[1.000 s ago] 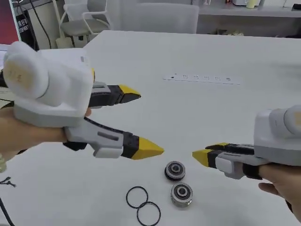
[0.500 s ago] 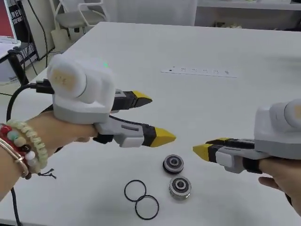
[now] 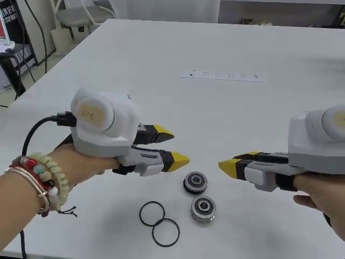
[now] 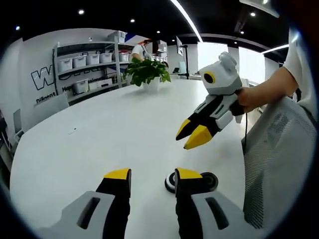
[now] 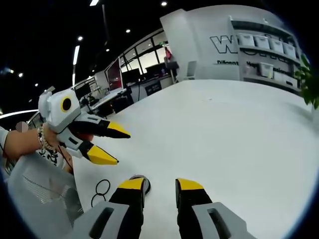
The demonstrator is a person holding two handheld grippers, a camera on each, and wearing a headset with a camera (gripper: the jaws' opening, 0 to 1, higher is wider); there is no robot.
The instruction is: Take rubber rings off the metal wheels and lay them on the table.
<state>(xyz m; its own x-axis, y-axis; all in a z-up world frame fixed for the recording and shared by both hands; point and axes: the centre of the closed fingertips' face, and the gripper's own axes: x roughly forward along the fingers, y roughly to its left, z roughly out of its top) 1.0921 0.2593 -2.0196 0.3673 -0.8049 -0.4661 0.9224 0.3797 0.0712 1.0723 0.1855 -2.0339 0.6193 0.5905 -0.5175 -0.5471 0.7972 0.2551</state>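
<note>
Narrowing is seen in the left gripper: across the last second its jaws have been drawn from a wide spread to a smaller gap, though they are still apart and nothing is held between them, as is confirmed in the left gripper view. Over the same second it has been brought lower and closer to the work, so that its lower tip now hangs just beside the far wheel. The right gripper has been kept where it was against the wheels, just to the other side of that far wheel, jaws apart and empty in its own view. Part of the apparent shift is owed to the headset camera, which has been moved. The near wheel stands on the table close to the far one, and neither has been displaced. Two rubber rings are already laid flat on the table, overlapping at one edge, near the wheels on the left gripper's side, and they have not been touched in this interval. A dark edge is shown on the far wheel and a brighter metal edge on the near one; whether a ring is still seated cannot be told. It is judged that either another ring is being approached on the far wheel or the work is nearly finished.
</note>
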